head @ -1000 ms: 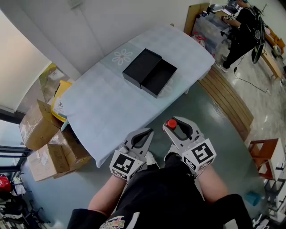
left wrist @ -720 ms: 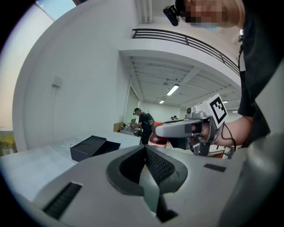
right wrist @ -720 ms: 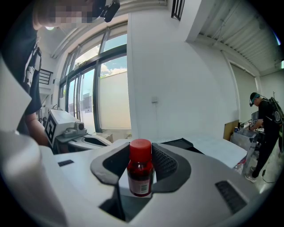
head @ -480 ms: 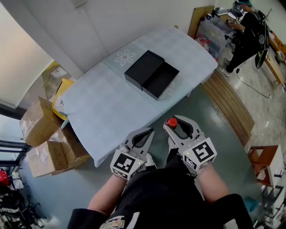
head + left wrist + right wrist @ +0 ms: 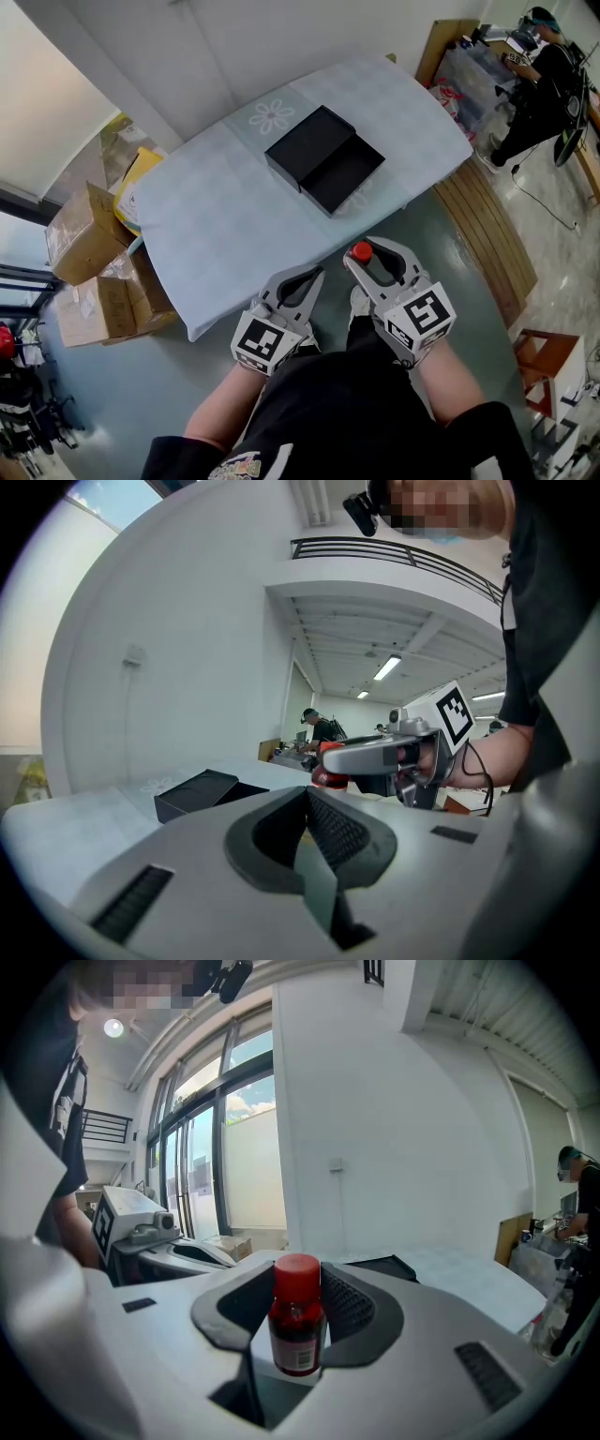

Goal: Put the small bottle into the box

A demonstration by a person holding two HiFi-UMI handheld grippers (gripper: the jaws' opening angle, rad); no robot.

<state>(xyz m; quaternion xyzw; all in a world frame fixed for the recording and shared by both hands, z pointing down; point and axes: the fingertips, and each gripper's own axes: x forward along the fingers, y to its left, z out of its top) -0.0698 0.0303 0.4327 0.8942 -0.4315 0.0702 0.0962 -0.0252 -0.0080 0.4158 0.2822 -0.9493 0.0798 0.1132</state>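
Note:
A small dark-red bottle [image 5: 298, 1327] with a red cap stands upright between the jaws of my right gripper [image 5: 298, 1321], which is shut on it. In the head view the bottle's red cap [image 5: 362, 251] shows at the tip of the right gripper [image 5: 370, 258], held over the floor short of the table. My left gripper [image 5: 298, 283] is beside it, shut with nothing between its jaws [image 5: 305, 832]. The black box [image 5: 345, 173] lies open on the light blue table [image 5: 216, 225], its lid [image 5: 309, 145] next to it on the far left side.
Cardboard boxes [image 5: 89, 272] are stacked on the floor left of the table. A wooden bench [image 5: 487, 230] runs along the table's right side. A person [image 5: 544, 84] stands at the far right by a cluttered desk. A wooden stool [image 5: 544, 361] is at the lower right.
The view has shifted a little: table and box sit slightly lower and further right in the head view. Both grippers keep their pose, the bottle still held in the right one.

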